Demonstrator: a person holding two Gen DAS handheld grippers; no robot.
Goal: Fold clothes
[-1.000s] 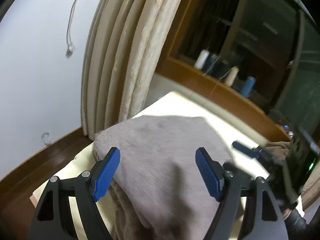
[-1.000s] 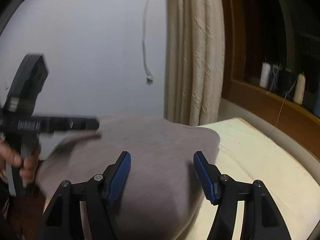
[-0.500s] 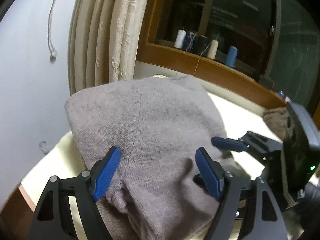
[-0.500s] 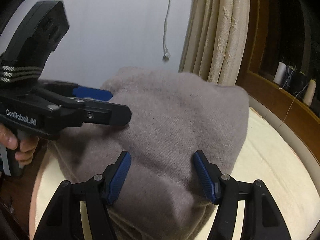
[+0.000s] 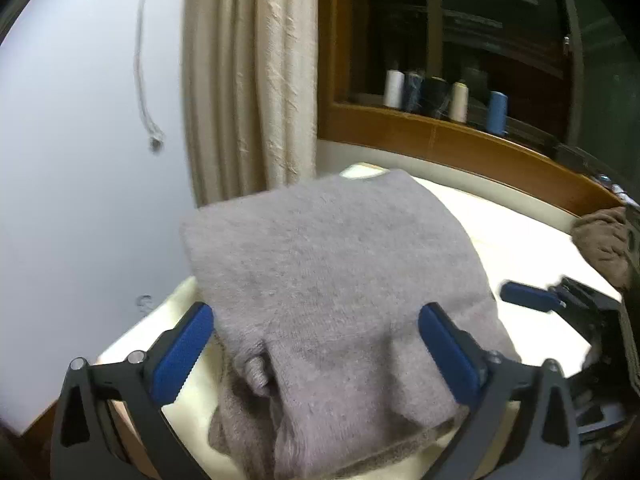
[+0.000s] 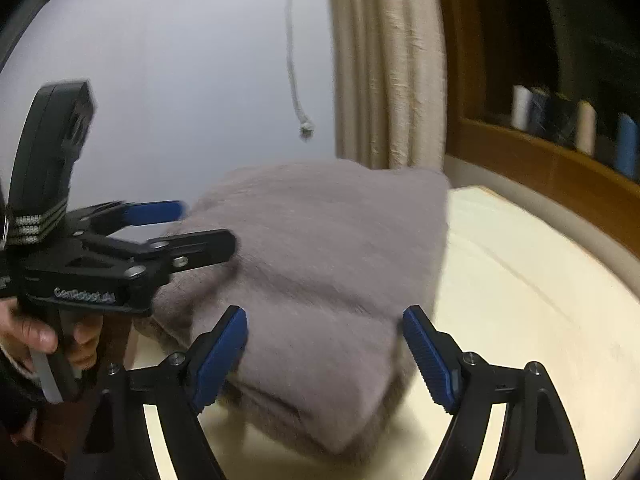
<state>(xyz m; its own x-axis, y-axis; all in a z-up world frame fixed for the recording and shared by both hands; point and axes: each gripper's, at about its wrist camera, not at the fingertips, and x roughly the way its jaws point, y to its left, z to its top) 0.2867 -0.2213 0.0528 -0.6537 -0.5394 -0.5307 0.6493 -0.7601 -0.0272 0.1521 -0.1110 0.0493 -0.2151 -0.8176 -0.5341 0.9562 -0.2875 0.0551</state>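
A: We see the left gripper (image 5: 316, 344) reaching level over the folded grey sweater (image 5: 332, 280), its blue fingers (image 5: 182, 350) spread wide with the knit between them but not pinched. The sweater lies on the cream mattress (image 5: 520, 232), near the curtain (image 5: 252, 80).

B: We note the right gripper (image 6: 324, 356) likewise gapes, its fingers (image 6: 428, 360) flanking the sweater's near edge. In its view the left gripper (image 6: 160, 224) enters from the side, held by a hand (image 6: 36, 336) on the trigger.

A: Compared with half a second ago, we find the sweater flatter and lower on the mattress, and the right gripper has drawn back towards the right edge of the left view.

B: Thread spools (image 5: 444, 96) line the wooden sill.
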